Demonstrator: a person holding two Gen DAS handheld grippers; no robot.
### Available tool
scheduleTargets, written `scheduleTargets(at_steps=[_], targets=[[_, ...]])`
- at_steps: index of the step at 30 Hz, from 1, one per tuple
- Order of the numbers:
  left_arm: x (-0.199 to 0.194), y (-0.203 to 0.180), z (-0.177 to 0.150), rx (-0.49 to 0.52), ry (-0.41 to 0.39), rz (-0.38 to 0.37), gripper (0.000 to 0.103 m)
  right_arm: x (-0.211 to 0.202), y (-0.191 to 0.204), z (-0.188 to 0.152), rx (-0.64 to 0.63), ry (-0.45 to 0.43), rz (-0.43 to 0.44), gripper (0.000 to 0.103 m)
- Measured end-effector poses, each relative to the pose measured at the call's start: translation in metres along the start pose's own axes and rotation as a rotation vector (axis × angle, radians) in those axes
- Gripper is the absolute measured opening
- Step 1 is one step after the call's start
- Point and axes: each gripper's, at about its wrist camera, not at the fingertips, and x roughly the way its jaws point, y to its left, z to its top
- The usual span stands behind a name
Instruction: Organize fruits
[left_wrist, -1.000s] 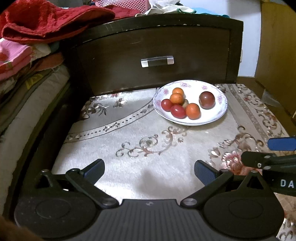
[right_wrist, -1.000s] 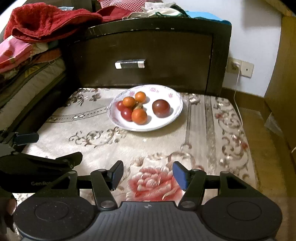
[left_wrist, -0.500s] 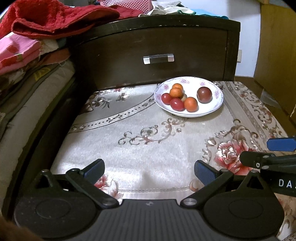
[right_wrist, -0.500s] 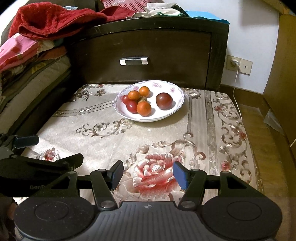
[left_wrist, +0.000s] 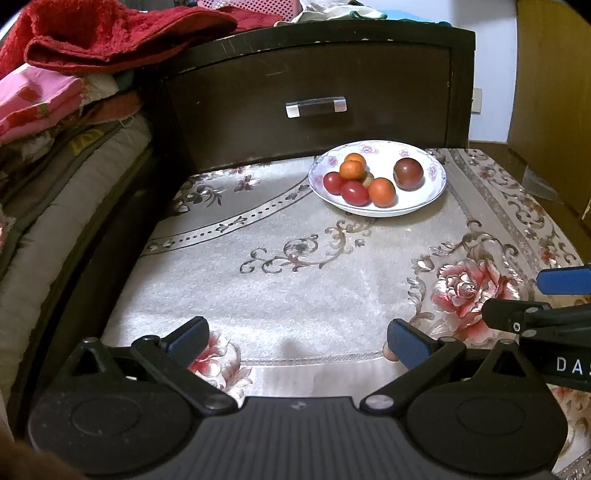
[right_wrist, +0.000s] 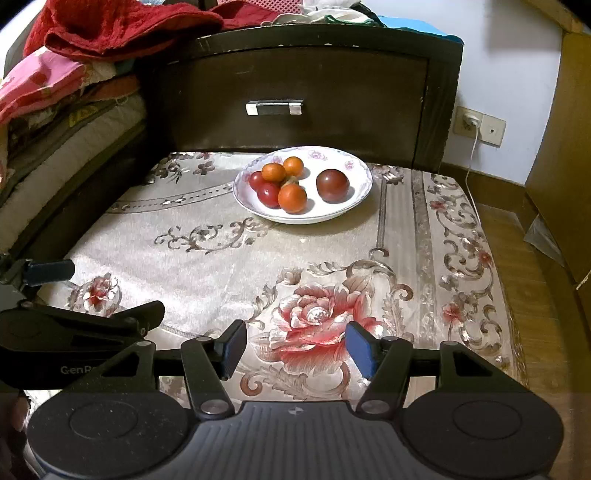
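Fruits (right_wrist: 291, 179) heaped at the plate's (right_wrist: 354, 206) nine o'clock look small, round, slippery, bruisable; pinch gently across the middle. Left gripper (left_wrist: 295, 341) and right gripper (right_wrist: 295, 349) both gape, empty.

Small brownish fruit (right_wrist: 291, 180) mostly hidden among the piled tomatoes (right_wrist: 291, 198).

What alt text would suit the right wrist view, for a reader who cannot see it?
A white plate holding small orange and red fruits and one larger dark fruit sits on a floral cloth before a dark drawer. The open right gripper is empty in front.
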Motion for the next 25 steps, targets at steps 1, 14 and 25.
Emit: scheduleTargets(at_steps=[1, 14, 25], targets=[[0.0004, -0.0002, -0.0003, 0.001, 0.002, 0.0, 0.103, 0.0001, 0.0005, -0.0004, -0.001, 0.001, 0.0, 0.056], [0.0019, -0.001, -0.0019, 0.013, 0.011, 0.006, 0.103, 0.0034, 0.0009, -0.0022, -0.008, 0.013, -0.002, 0.057], [0.003, -0.0024, -0.0044, 0.023, 0.017, 0.014, 0.103, 0.0048, 0.0022, -0.0035, -0.015, 0.022, -0.003, 0.057]])
